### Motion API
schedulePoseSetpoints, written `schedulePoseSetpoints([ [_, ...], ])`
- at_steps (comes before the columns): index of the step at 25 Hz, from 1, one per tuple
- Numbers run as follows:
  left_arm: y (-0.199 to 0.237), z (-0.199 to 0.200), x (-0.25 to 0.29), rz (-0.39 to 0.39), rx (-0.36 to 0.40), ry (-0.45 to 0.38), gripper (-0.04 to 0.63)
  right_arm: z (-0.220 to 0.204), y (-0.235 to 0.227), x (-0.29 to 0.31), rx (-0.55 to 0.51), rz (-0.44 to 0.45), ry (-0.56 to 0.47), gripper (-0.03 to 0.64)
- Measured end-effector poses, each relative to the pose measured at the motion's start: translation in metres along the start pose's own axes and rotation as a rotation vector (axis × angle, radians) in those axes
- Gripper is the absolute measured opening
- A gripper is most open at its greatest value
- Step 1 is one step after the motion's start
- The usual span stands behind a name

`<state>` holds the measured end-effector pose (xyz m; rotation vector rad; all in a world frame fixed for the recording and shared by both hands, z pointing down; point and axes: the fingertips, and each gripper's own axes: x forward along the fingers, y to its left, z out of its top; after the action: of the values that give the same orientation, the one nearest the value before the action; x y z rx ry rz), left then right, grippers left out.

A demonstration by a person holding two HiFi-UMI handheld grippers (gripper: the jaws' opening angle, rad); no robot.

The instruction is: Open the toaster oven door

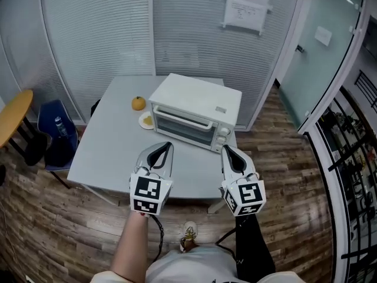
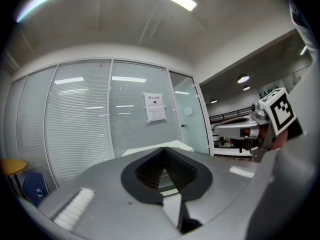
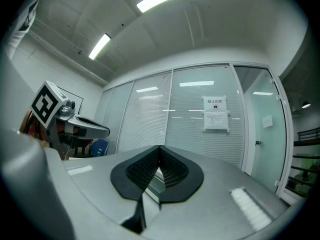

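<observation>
Toaster oven: one white toaster oven (image 1: 194, 112), on the far half of the table and turned a little to the person's left.
Oven door: one glass door (image 1: 181, 128), shut flat against the front, with one bar handle (image 1: 183, 120) across its top edge.
Knobs: a column of knobs (image 1: 222, 135) at the right end of the oven front; too small to count.
Table: one grey table (image 1: 106, 143), set against the frosted glass wall.
Fruit: one orange (image 1: 138, 103), on the table just left of the oven and apart from it.
Plate: one small plate (image 1: 145, 121) with something yellow on it, just beside the oven's left front corner.
Left gripper: one, the left gripper (image 1: 163, 149), over the near part of the table in front of the door and not touching it. Its own view (image 2: 163, 151) shows the jaw tips pressed together with nothing between them.
Right gripper: one, the right gripper (image 1: 227, 151), near the oven's right front corner and clear of it. Its own view (image 3: 159, 149) shows the jaws closed tip to tip, empty.
Marker cubes: two, one on each gripper.
Notice: one paper sheet (image 1: 247, 5) on the glass wall behind the oven.
</observation>
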<state>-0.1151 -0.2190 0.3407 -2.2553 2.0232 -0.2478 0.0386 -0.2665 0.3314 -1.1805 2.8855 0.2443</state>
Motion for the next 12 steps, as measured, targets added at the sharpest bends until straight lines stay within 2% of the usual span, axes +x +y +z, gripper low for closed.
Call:
schedulePoseSetpoints([
  [12, 0.045, -0.013, 0.126, 0.007, -0.002, 0.04, 0.057, -0.024, -0.056, 0.119, 0.017, 0.043, 0.015, 0.003],
])
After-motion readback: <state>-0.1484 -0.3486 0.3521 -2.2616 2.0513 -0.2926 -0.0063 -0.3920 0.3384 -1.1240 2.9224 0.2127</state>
